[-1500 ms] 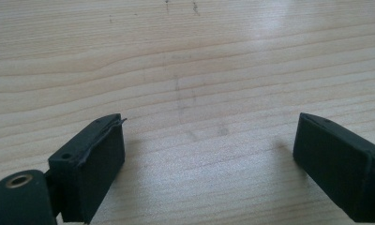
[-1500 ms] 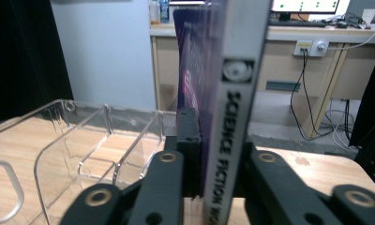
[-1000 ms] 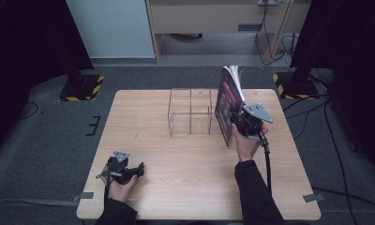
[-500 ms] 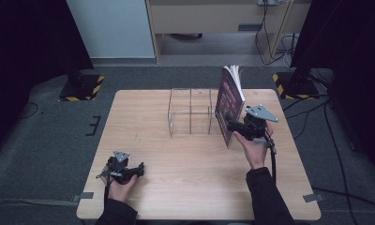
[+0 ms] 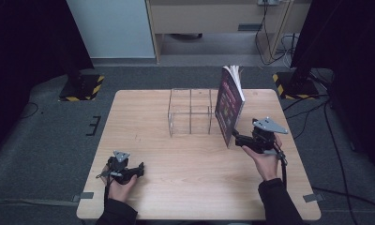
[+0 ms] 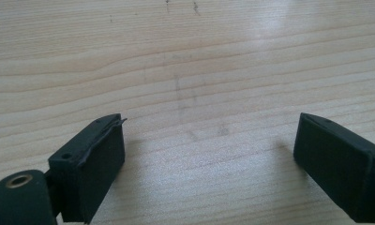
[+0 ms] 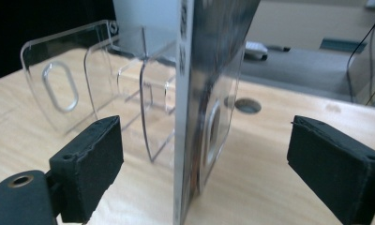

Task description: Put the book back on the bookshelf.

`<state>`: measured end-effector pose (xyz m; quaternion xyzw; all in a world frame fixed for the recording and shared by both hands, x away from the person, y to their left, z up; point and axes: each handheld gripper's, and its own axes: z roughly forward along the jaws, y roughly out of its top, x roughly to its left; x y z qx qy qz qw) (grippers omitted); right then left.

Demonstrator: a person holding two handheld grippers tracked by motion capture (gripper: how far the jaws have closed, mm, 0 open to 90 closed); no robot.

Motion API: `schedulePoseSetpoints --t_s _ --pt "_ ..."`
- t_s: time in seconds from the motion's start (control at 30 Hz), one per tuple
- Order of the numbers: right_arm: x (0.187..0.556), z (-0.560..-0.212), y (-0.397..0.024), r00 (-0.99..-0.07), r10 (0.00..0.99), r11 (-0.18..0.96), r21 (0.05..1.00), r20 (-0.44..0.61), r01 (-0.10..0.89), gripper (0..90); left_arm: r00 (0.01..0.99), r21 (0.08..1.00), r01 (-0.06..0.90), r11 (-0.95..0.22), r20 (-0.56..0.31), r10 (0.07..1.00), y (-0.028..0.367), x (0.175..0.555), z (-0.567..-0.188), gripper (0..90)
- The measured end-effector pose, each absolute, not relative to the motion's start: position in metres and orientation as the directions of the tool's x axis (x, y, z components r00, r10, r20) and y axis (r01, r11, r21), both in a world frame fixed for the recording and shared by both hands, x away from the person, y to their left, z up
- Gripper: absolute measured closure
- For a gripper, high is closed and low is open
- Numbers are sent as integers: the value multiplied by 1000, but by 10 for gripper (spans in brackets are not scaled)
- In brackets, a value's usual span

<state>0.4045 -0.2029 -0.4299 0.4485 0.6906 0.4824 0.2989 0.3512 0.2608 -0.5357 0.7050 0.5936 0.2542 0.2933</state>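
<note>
Dark floor and black stands ring a pale wooden table [image 5: 195, 187], with a cabinet beyond its far edge. On the table's far half stands a clear rack [image 5: 190, 112] of open compartments. At the rack's 3 o'clock side a book [image 5: 229, 104] stands upright on its lower edge, leaning against the rack's end wall, pages fanning at the top.

From the book's 4 o'clock, the right gripper [image 5: 236, 138] points toward the book's lower corner, held in the person's right hand [image 5: 265, 159]. Its jaws have just been opening and now stand released: in the right gripper view the book's spine [image 7: 183, 117] rises between the two pads [image 7: 89, 164] with clear gaps on both sides, neither pad touching it.

Toward the table's 7 o'clock corner, the left gripper [image 5: 141, 169] rests low in the left hand [image 5: 117, 187], well apart from the rack. Its jaws are spread wide over bare wood [image 6: 199, 70], holding nothing.
</note>
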Motion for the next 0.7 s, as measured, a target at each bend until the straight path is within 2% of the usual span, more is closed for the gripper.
schedulePoseSetpoints --t_s 0.23,0.7 --pt "395 -456 -223 -429 903 155 908 30 390 101 166 715 688 -123 10 986 261 351 -536 84" --pt "385 -510 -260 -389 921 218 822 5 526 85 165 715 688 -123 11 986 261 351 -536 82"
